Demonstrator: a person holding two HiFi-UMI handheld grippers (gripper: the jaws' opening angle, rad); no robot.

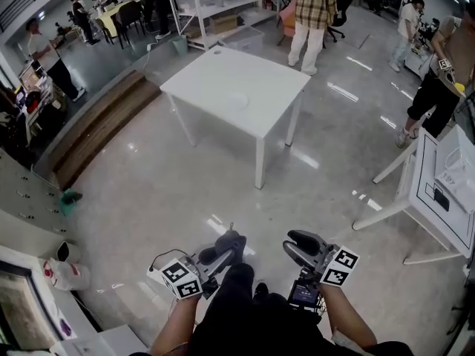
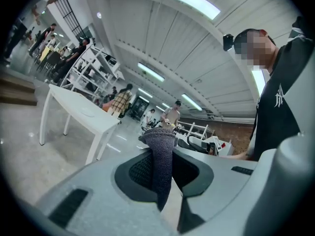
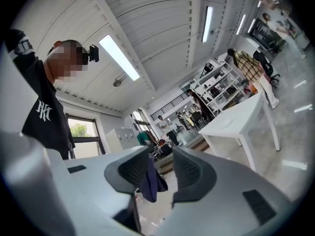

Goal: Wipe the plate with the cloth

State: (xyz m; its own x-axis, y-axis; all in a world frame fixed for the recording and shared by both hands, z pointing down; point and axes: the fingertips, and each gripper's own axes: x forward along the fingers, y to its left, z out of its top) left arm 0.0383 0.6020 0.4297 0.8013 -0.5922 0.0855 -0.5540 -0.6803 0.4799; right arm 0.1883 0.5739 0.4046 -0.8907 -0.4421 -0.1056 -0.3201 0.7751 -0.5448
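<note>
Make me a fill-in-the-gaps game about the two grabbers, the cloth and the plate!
1. The left gripper is pinching a grey ___ between its jaws.
2. The right gripper grips nothing; its jaws stand ___.
3. The plate lies on the white ___, well away from both grippers.

Missing words: cloth; open; table.
</note>
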